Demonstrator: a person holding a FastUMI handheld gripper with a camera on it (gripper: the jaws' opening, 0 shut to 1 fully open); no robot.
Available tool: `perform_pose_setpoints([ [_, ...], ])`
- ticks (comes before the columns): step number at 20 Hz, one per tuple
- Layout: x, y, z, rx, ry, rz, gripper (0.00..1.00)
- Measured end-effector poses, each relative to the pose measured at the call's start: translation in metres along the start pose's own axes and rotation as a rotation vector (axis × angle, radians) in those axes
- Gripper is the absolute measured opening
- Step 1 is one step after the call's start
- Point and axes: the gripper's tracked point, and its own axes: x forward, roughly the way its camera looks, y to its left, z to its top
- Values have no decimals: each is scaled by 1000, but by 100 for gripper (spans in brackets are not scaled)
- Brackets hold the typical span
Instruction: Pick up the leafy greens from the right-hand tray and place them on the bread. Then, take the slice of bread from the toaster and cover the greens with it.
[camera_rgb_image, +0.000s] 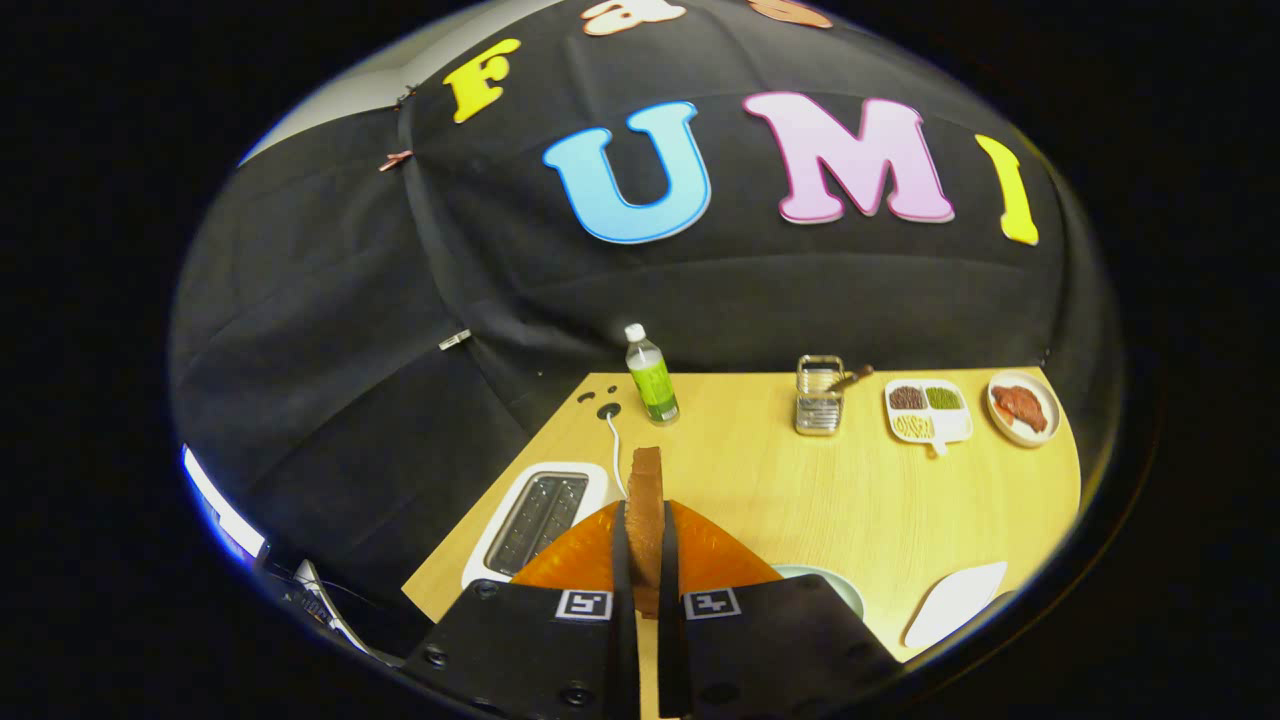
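A brown, crusty slice of bread (645, 515) stands on edge, low in the frame's centre, clamped between both fingers of the gripper (645, 560). Just left sits the glossy white two-slot toaster (535, 520) on the pale wooden table (800, 490). Farther back: a green-labelled plastic bottle (652, 375), a metal rack (819, 396), a divided white tray (928, 411).

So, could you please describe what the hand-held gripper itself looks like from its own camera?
The hand-held gripper has two broad black body blocks with small screws, each carrying a square black-and-white marker tag near the inner front corner. Translucent orange curved panels fan out ahead of the blocks, and two thin, flat fingers run forward, close together.
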Motion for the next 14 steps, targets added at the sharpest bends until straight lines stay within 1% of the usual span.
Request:
perform_pose_setpoints([
  [7,16,-42,-69,127,114,-16,11],
  [14,19,-85,-106,216,154,-52,11],
])
